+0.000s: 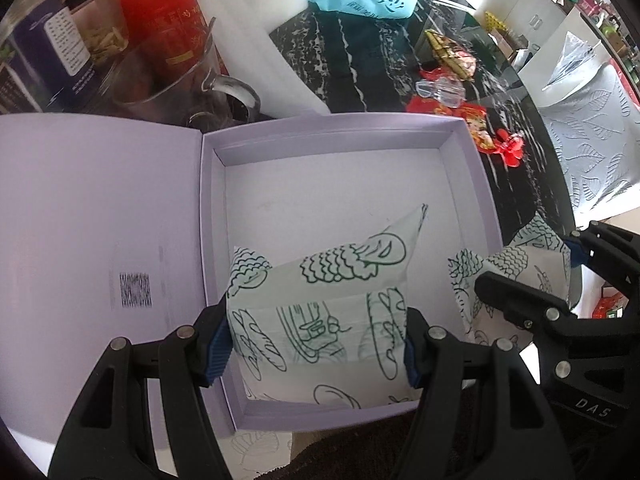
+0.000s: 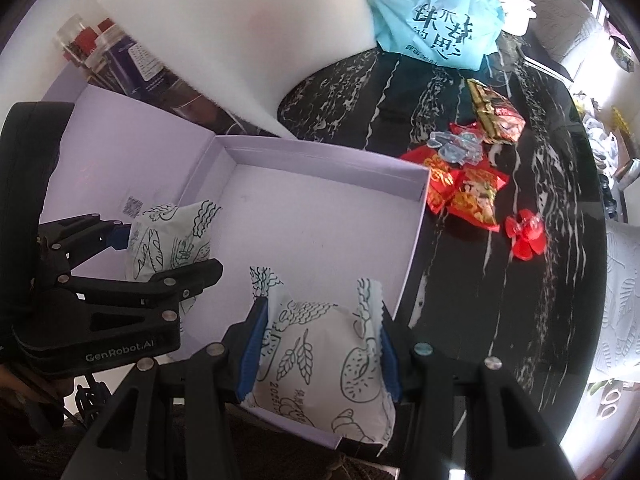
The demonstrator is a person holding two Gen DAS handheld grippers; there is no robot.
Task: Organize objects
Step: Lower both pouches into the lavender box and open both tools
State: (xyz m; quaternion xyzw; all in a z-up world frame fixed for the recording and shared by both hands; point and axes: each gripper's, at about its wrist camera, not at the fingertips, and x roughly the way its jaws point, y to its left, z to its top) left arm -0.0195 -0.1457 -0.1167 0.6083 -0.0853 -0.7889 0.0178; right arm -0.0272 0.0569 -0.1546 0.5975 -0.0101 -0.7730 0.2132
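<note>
Tongs pinch puffy printed-plastic packets (image 1: 320, 320) (image 2: 324, 364) — over square lilac cardboard box (image 1: 472, 152).

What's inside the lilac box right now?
The lilac box has a bare floor at the back. Two printed packets hang over its near part, one in the left tool, one in the right tool. They cover the floor beneath.

Black marble table (image 2: 460, 280) (white-veined), bright daylight.
</note>
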